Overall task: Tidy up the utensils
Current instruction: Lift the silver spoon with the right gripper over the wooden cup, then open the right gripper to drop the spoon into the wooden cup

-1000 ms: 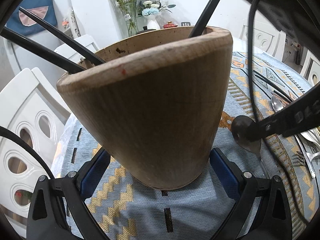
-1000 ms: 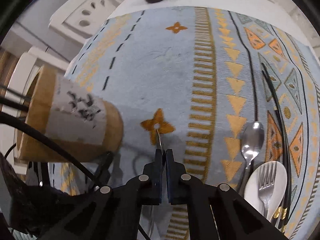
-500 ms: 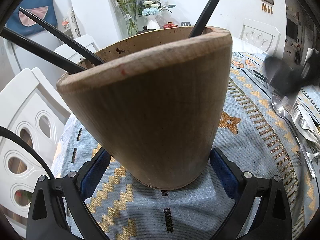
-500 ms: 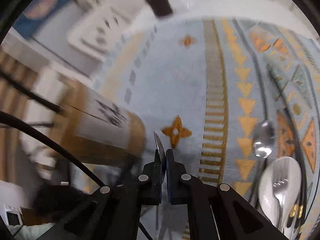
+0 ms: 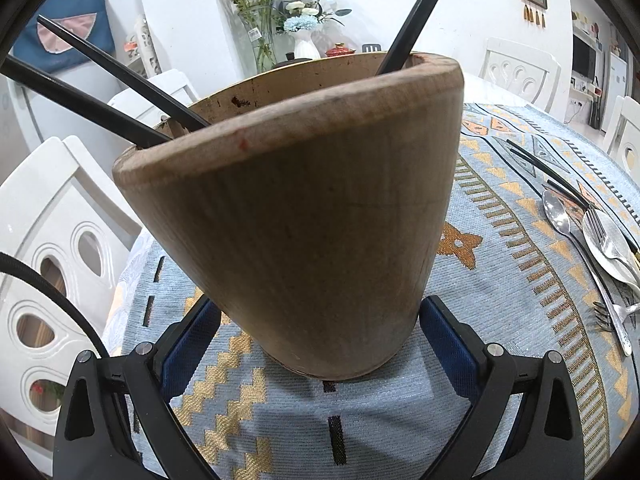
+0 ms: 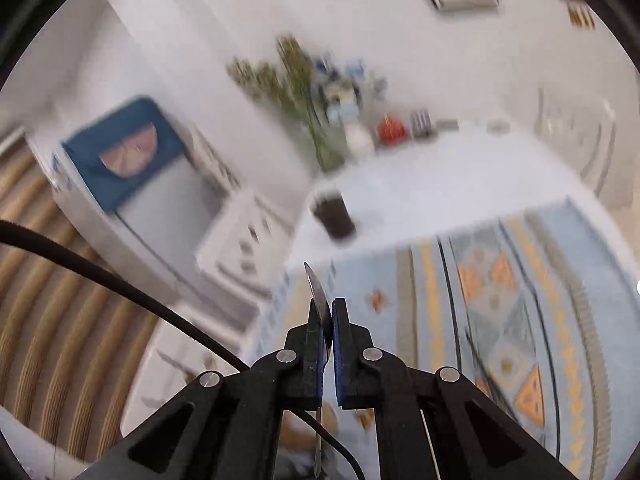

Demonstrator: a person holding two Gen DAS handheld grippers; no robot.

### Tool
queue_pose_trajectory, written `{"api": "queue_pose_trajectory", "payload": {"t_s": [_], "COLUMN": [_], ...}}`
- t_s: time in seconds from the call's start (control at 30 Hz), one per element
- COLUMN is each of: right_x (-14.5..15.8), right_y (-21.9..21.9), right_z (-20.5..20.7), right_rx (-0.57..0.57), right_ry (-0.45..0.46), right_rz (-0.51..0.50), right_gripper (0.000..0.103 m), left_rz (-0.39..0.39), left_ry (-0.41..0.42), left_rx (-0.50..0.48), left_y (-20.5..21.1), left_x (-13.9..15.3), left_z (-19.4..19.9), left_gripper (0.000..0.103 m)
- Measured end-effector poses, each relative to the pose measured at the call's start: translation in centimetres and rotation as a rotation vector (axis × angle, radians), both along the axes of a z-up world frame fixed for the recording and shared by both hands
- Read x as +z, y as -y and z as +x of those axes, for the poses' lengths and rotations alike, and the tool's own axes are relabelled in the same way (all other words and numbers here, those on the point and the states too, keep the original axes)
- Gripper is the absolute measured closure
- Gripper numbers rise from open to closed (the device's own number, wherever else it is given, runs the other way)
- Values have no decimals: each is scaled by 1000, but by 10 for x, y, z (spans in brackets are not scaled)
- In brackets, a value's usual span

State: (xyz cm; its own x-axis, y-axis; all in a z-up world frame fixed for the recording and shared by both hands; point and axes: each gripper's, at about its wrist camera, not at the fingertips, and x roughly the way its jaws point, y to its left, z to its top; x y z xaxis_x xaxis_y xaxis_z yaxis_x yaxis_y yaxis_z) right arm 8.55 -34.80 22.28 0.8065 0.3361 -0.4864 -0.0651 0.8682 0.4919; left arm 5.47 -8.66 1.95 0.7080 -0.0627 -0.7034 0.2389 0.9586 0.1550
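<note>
Carrying a thin metal utensil (image 6: 318, 300) (most likely a spoon seen edge-on, though the blur makes that uncertain), the right gripper (image 6: 326, 312) has its jaws clamped together on it, with the metal pinched between the blue pads. The utensil's long axis runs roughly along the gripper's own line: one end pokes up and forward past the fingertips, the rest trails down beneath the gripper towards the bottom of the right wrist view.

The left gripper (image 5: 320, 340) has its jaws spread wide on either side of the base of the wooden holder (image 5: 296, 208); its blue pads (image 5: 192, 340) look to be just beside or lightly against the wood, so a firm grip cannot be confirmed. The holder leans on the patterned tablecloth (image 5: 520, 264), with black chopsticks (image 5: 120, 76) already standing in it.

To do this step well, the right hand should probably bring the utensil over the holder's open mouth, turn it until its long axis is close to upright, and lower it in clear of the chopsticks before letting go. More cutlery (image 5: 600, 240) lies well apart on the cloth to the right.
</note>
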Motion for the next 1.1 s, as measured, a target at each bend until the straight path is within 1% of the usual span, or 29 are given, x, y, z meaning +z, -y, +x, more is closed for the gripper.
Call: {"api": "queue_pose_trajectory", "payload": {"t_s": [0.1, 0.17, 0.27, 0.37, 0.47, 0.57, 0.73, 0.77, 0.87, 0.93, 1.0, 1.03, 1.07, 1.1], "right_x": [27, 39, 41, 32, 10, -11, -32, -35, -41, -44, -44, -43, -38, -34], "right_y": [-20, -34, -61, -88, -117, -138, -157, -159, -159, -159, -153, -149, -142, -134], "right_z": [3, 5, 11, 18, 25, 26, 22, 22, 23, 27, 29, 27, 24, 23], "right_rx": [19, 48, 92, 129, 156, 181, 195, 202, 237, 270, 287, 283, 274, 264], "right_ry": [85, 118, 133, 119, 96, 84, 89, 87, 52, 1, -34, -32, -23, -14], "right_rz": [27, 28, 8, -26, -118, -207, -329, -346, -332, -334, -318, -305, -274, -245], "right_gripper": [99, 99, 99, 99, 99, 99, 99, 99, 99, 96, 85, 82, 72, 66], "left_rz": [0, 0, 0, 0, -1, -1, -1, -2, -1, -1, -2, -2, -1, 0], "left_ry": [0, 0, 0, 0, 0, -1, -1, -1, -1, -1, -1, -1, -1, -1], "left_rx": [0, 0, 0, 0, 0, 0, 0, 0, 0, 0, 0, 0, 0, 0], "left_y": [0, 0, 0, 0, 0, 0, 0, 0, 0, 0, 0, 0, 1, 1], "left_x": [0, 0, 0, 0, 0, 0, 1, 1, 1, 1, 1, 1, 2, 2], "left_z": [0, 0, 0, 0, 0, 0, 0, 0, 0, 0, 0, 0, 0, 0], "left_gripper": [3, 3, 3, 3, 3, 3, 3, 3, 3, 3, 3, 3, 3, 3]}}
